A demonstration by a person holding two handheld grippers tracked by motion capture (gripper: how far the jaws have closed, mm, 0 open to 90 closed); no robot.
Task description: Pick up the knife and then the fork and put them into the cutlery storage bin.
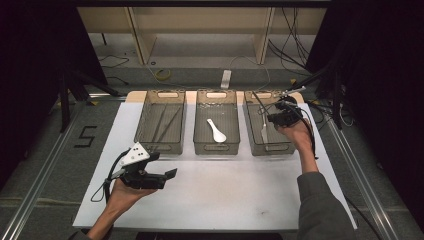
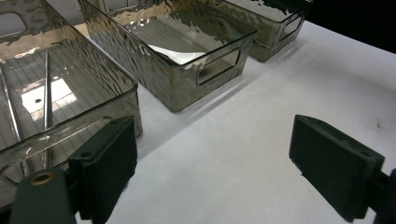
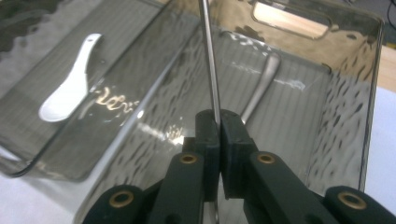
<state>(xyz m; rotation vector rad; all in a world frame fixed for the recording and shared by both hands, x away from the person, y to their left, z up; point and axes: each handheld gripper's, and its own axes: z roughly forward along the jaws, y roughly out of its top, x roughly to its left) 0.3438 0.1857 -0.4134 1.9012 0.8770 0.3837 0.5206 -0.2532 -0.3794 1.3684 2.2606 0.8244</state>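
Cutlery handle (image 3: 211, 60) stands upright from our right gripper (image 3: 218, 122), pinched tight above the right bin (image 3: 369, 93); left gripper (image 2: 212, 163) gapes empty.

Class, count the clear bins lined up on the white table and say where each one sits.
3. The left bin is nearest the left gripper, the middle bin holds a white spoon, and the right bin lies under the right gripper.

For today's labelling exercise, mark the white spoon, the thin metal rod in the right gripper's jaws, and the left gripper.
white spoon (image 1: 216, 131), high view, on its bowl.
thin metal rod (image 3: 209, 56), right gripper view, mid-shaft.
left gripper (image 2: 212, 168), left gripper view, midway between open jaws.
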